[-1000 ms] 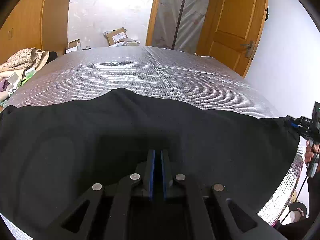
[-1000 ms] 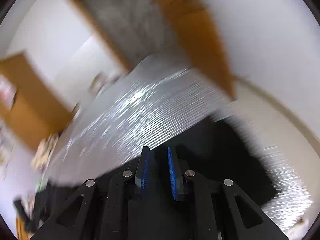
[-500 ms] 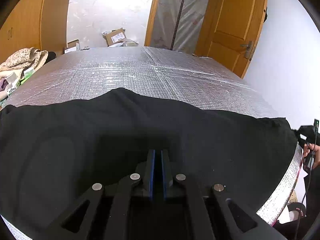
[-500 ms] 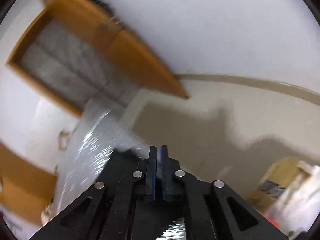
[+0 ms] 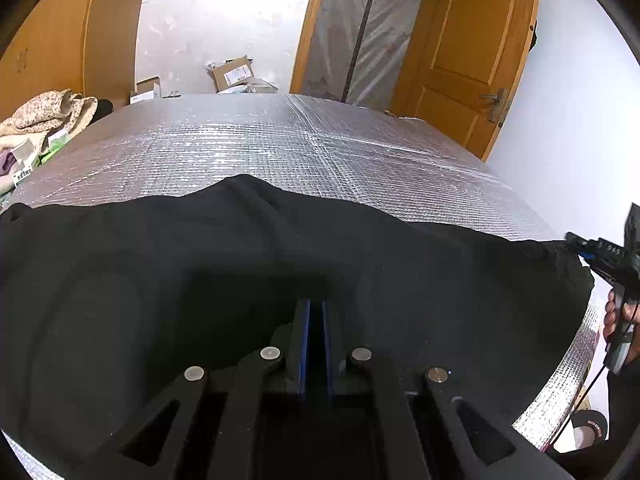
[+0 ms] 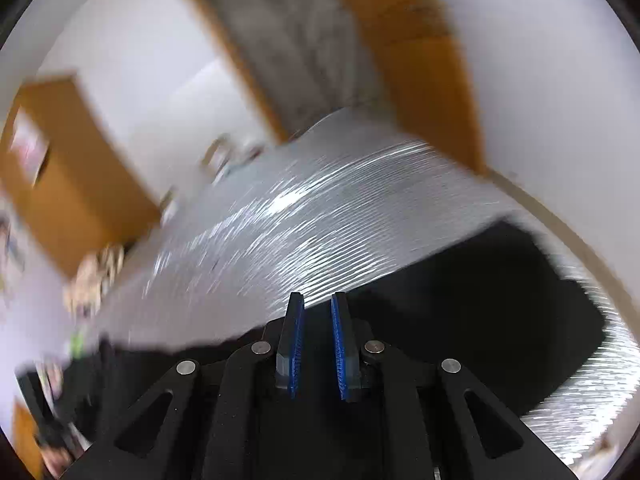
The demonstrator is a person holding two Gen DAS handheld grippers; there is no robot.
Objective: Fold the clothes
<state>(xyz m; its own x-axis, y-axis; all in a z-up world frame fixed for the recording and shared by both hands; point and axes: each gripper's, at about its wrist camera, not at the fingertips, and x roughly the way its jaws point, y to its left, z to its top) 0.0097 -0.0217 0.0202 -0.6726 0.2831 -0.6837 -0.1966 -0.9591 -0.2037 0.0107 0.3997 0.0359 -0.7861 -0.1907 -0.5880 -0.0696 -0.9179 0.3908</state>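
Lying low over one black garment (image 5: 240, 280), the left gripper (image 5: 315, 312) is seen with jaws nearly closed, nothing visibly held. The right gripper (image 6: 316, 320), narrowly parted and empty, is tilted at the garment's right edge, gripped by a hand (image 5: 618, 320). The garment is spread on one silver quilted table cover (image 5: 280, 148); one wooden door (image 5: 472, 48) is seen beyond

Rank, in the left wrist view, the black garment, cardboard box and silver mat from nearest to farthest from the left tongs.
1. black garment, directly under the left tongs.
2. silver mat, beyond the garment's far edge.
3. cardboard box, on the floor past the mat, centre-left.
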